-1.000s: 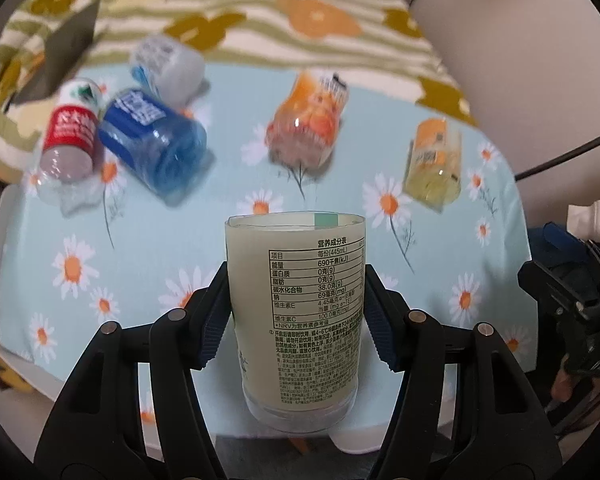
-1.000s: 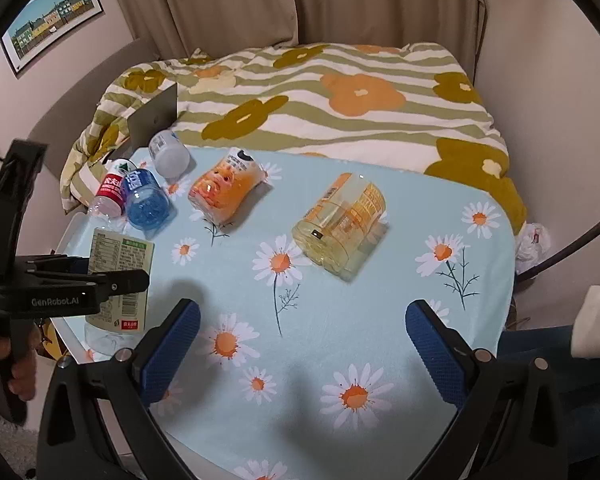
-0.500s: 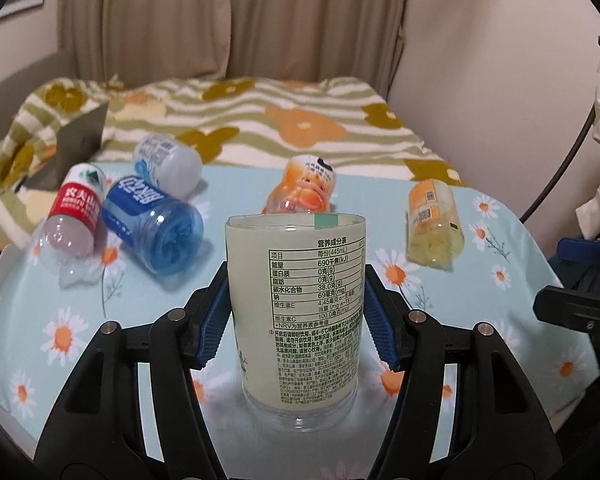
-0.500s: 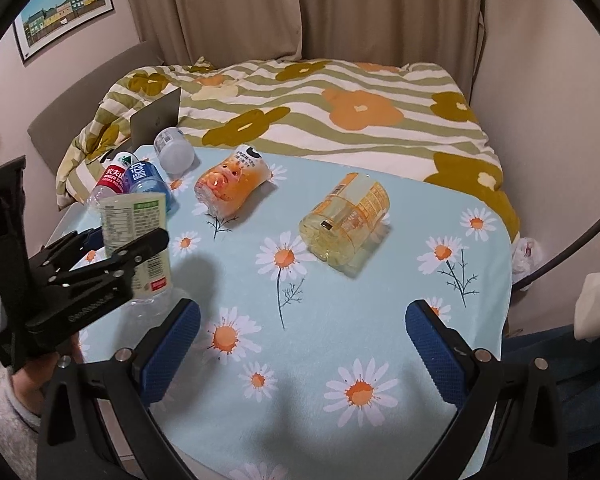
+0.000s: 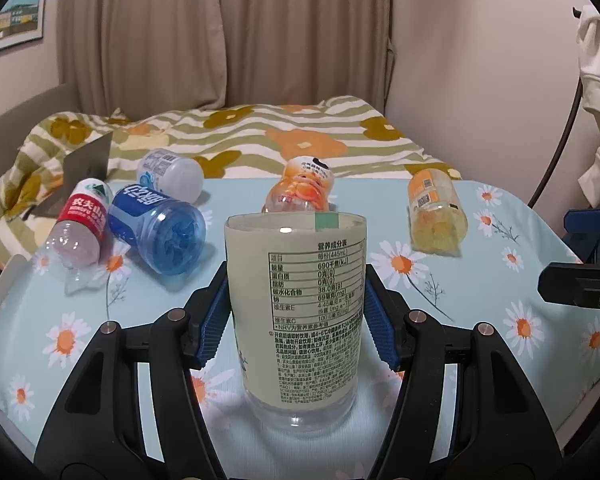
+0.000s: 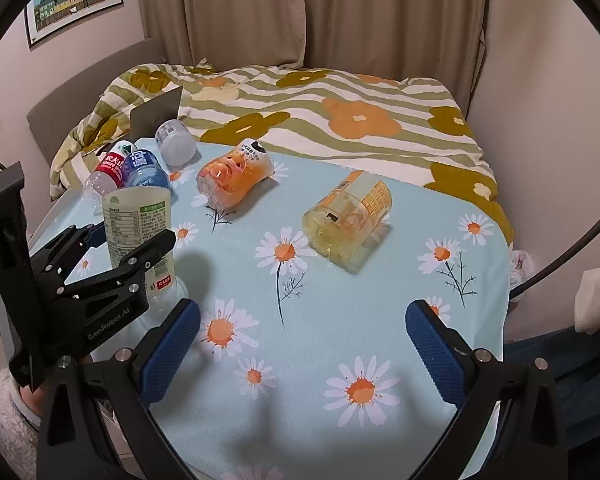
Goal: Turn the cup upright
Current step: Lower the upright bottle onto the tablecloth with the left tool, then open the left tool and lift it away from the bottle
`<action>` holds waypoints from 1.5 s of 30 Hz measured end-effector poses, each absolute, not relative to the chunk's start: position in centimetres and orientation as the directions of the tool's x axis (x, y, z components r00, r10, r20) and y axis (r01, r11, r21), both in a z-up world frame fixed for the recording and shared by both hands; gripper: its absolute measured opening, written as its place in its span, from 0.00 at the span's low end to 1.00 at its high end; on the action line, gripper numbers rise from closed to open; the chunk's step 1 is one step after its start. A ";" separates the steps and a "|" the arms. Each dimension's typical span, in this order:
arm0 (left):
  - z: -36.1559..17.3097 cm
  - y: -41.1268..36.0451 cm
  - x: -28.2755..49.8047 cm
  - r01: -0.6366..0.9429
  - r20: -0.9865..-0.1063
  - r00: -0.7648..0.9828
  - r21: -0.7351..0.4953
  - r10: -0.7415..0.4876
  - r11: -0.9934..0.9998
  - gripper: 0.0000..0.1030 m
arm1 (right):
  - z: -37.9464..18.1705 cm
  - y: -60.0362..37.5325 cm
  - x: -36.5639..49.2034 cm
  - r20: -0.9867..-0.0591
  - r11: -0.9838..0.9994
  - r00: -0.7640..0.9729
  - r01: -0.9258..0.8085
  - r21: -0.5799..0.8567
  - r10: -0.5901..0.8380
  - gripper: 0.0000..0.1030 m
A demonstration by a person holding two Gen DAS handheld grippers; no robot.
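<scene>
The left gripper (image 5: pixel 298 312), pinching the cup (image 5: pixel 296 312), has tipped it upright onto the near-left tabletop (image 6: pixel 340 300); only release seems left; the right gripper (image 6: pixel 300 344) hangs spread.

Your cup (image 5: pixel 296 312): cut-off clear bottle, pale green nutrition label, standing upright, open end up, base on the daisy tablecloth (image 5: pixel 480 320), near-left corner.

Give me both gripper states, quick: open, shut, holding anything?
Left gripper: shut on the pale green-labelled cup, upright, its base apparently on the daisy tablecloth.
Right gripper: open, empty.
</scene>
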State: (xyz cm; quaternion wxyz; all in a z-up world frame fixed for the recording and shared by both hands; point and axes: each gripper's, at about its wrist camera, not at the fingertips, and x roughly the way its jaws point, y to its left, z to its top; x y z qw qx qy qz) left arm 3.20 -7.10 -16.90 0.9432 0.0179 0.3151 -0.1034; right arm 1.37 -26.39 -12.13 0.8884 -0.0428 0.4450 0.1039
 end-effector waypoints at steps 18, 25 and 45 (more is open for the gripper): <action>-16.3 -6.7 1.3 0.203 -0.735 0.656 -0.047 -0.171 0.978 0.64 | -10.6 -25.6 0.6 -0.783 0.976 0.598 -0.215 0.046 0.169 1.00; -16.2 -6.8 1.4 0.221 -0.749 0.640 -0.033 -0.171 0.975 0.64 | -10.6 -25.7 0.3 -0.781 0.976 0.600 -0.210 0.053 0.172 1.00; -10.4 -4.7 0.2 0.204 -0.761 0.631 -0.023 -0.149 0.979 1.00 | -7.3 -25.0 -1.4 -0.760 0.984 0.628 -0.163 0.079 0.165 1.00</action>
